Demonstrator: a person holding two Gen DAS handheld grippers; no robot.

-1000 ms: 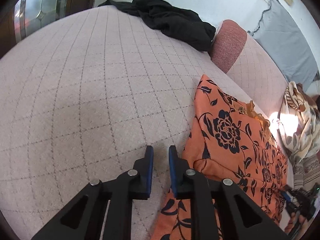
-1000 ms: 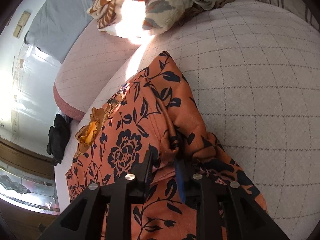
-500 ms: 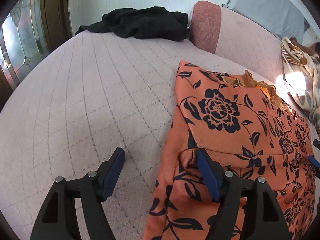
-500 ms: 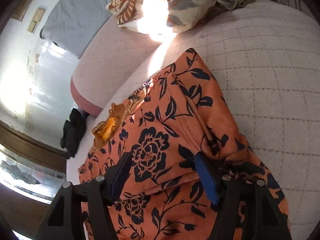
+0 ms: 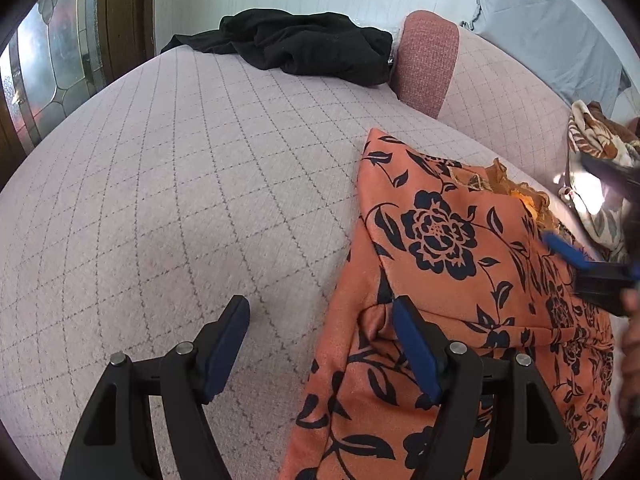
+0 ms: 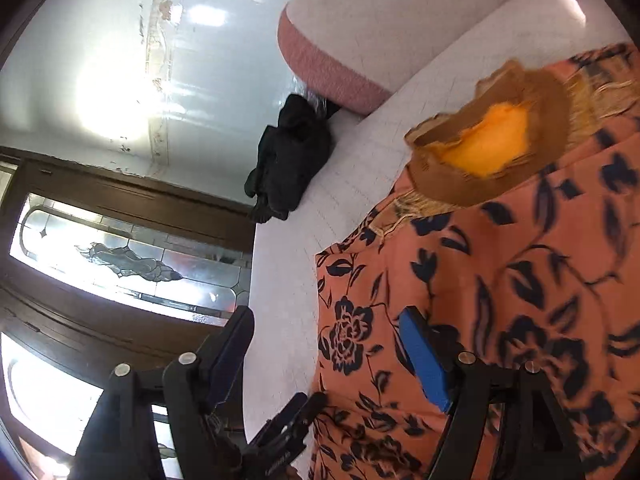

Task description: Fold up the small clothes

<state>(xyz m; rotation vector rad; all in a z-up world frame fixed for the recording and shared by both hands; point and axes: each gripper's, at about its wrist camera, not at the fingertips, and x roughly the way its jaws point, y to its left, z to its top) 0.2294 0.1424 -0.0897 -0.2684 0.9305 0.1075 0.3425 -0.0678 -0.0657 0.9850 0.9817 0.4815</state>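
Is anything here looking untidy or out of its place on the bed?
Yes. A black garment lies crumpled at the far edge of the bed, unfolded. The orange flowered garment is folded, but a bunched fold sits at its near left corner.

An orange garment (image 5: 460, 280) printed with dark navy flowers and leaves lies folded on the pale quilted bed cover (image 5: 180, 200), layers overlapping (a crease runs across its near part). At its far edge a brownish lace trim (image 6: 492, 140) shows, with brighter orange inside.
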